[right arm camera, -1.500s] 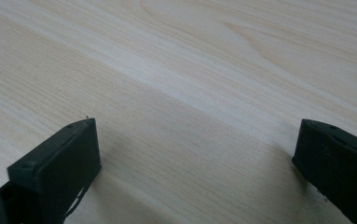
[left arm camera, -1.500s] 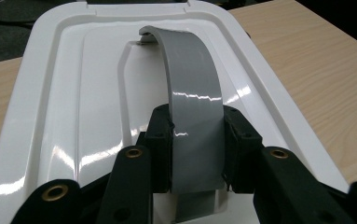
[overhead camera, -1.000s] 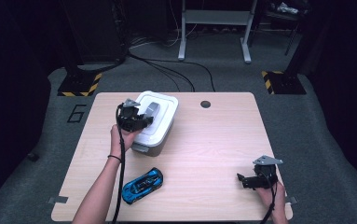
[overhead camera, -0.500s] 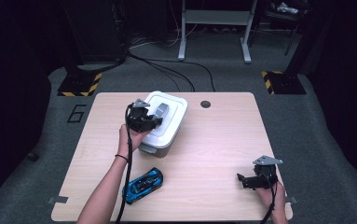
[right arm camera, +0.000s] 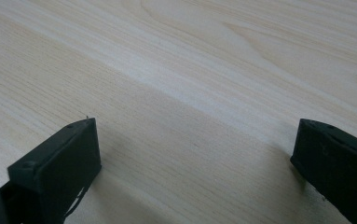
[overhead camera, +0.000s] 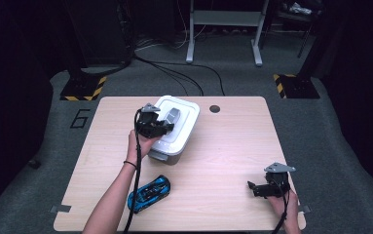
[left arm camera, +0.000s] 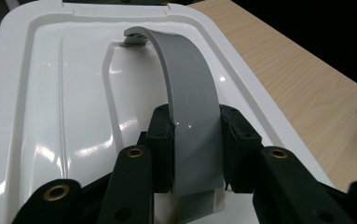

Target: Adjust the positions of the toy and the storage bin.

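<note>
Up close in the left gripper view, the left gripper (left arm camera: 195,154) pinches the grey handle (left arm camera: 185,93) of the white box (overhead camera: 174,127), while the right gripper (right arm camera: 195,163) stays spread over the bare table (right arm camera: 190,56).

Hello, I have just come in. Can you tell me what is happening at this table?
A person works at a wooden table with a hand-held gripper in each hand. The left hand-held gripper is shut on the grey handle of a white lidded box; the handle stands up from the lid. The right hand-held gripper rests low near the table's near right corner, with its jaws open and nothing between them. A blue toy car lies on the table near the person's left forearm, untouched.
</note>
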`<action>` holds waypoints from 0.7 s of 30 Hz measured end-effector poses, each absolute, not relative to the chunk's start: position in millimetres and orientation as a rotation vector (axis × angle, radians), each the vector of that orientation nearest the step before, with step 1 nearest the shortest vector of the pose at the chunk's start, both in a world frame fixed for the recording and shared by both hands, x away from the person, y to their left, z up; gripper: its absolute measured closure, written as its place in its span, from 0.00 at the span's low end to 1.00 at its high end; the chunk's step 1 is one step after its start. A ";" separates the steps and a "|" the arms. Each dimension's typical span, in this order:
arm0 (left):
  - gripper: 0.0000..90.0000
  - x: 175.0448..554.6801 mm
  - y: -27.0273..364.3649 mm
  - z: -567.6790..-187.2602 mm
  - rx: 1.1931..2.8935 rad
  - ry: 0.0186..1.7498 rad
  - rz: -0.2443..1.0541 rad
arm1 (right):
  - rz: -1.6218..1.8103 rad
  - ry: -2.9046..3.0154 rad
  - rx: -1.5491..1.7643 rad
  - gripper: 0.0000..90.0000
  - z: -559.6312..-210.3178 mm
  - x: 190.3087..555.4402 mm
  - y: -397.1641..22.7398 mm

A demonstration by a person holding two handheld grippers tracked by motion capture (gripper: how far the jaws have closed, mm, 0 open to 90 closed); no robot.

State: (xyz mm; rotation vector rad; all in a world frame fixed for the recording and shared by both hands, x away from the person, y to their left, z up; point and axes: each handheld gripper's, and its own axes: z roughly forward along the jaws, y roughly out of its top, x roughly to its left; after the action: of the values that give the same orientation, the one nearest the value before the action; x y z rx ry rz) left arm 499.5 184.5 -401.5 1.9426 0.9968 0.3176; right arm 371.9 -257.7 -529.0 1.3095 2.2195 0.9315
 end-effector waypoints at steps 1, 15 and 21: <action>0.76 499.5 184.7 -401.5 1.942 1.002 0.320 | 0.932 2.219 1.310 0.00 -529.1 371.9 -257.7; 0.22 482.7 192.1 -383.6 1.991 0.991 0.462 | 0.933 2.220 1.308 0.00 -529.0 371.9 -257.7; 0.11 470.8 206.8 -373.9 1.987 0.991 0.478 | 0.932 2.220 1.308 0.00 -529.0 371.9 -257.7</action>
State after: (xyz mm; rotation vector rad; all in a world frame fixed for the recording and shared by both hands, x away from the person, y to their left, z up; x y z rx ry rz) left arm 470.8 206.8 -373.9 1.9872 0.9912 0.4778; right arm 371.9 -257.7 -529.0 1.3076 2.2200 0.9322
